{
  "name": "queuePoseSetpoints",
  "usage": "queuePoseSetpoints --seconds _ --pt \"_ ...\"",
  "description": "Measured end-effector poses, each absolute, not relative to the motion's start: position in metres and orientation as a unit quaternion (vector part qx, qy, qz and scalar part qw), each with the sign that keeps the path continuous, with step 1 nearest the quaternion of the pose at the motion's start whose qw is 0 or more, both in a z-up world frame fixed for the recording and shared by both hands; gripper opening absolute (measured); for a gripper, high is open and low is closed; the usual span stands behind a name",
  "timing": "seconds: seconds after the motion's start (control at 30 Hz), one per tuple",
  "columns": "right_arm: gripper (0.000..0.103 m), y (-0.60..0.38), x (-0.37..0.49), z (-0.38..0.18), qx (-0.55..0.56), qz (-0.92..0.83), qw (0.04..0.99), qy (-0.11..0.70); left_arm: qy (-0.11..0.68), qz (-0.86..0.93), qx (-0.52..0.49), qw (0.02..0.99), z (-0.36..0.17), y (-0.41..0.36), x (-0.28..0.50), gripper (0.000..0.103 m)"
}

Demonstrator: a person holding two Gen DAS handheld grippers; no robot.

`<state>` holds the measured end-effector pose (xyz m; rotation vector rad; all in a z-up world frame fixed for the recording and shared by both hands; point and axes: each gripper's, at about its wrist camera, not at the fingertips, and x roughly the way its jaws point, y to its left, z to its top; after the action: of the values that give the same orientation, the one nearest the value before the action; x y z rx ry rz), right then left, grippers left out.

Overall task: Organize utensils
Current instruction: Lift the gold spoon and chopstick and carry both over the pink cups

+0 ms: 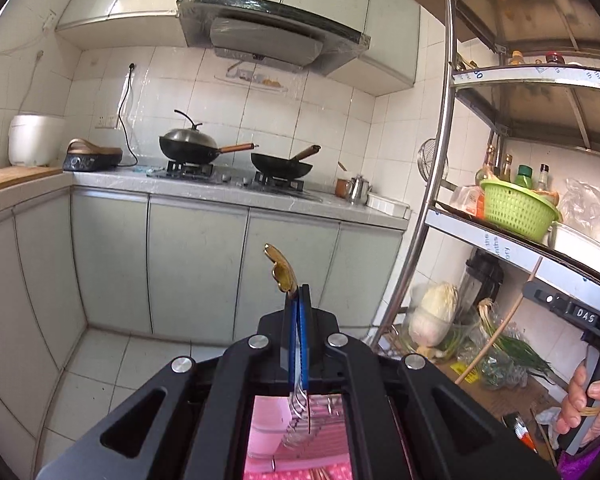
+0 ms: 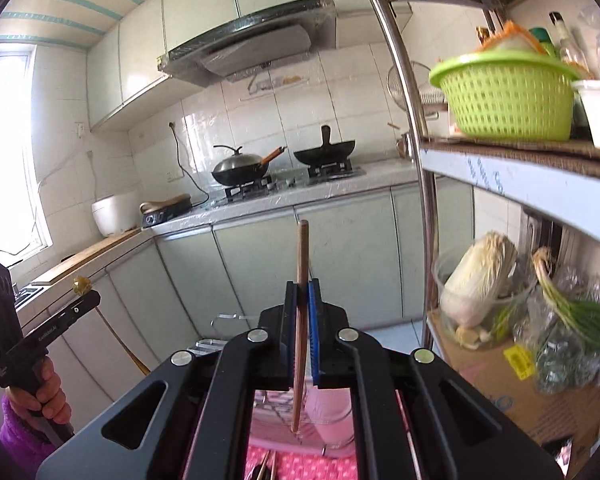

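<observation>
My left gripper [image 1: 299, 294] is shut on a fork with a gold handle [image 1: 281, 268]; the handle sticks up past the fingertips and the silver tines [image 1: 300, 400] hang below, over a pink surface. My right gripper [image 2: 303, 286] is shut on a brown wooden chopstick [image 2: 302, 252] held upright; its lower end [image 2: 296, 420] hangs above a wire rack [image 2: 328, 436] on a pink cloth. The right gripper also shows at the right edge of the left wrist view [image 1: 572, 308], the left gripper at the left edge of the right wrist view [image 2: 48, 332].
A kitchen counter [image 1: 236, 196] with two woks on a stove runs along the far wall. A metal shelf rack [image 1: 440, 184] stands at the right with a green basket [image 1: 516, 208], bottles, cabbage [image 1: 432, 312] and green onions. More chopsticks [image 2: 266, 466] lie on the pink cloth below.
</observation>
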<state>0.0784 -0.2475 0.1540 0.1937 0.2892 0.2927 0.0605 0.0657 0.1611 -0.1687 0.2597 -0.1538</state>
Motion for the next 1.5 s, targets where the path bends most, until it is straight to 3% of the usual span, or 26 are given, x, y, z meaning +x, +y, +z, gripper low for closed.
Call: queuePoseSetpoints --seconds 0.33,0.83,1.5 --pt "0.006 -0.245 0.123 0.147 0.075 0.119 0.978 0.154 0.145 -0.055 -0.082 0.985 0.14 0.067 0.106 0.001" --pt "0.006 -0.232 0.182 0.078 0.066 0.126 0.949 0.282 0.259 -0.046 -0.078 0.962 0.062 0.072 0.164 0.001" --pt "0.006 -0.215 0.211 0.053 0.068 0.127 0.933 0.33 0.33 -0.054 -0.08 0.939 0.018 0.059 0.194 0.001"
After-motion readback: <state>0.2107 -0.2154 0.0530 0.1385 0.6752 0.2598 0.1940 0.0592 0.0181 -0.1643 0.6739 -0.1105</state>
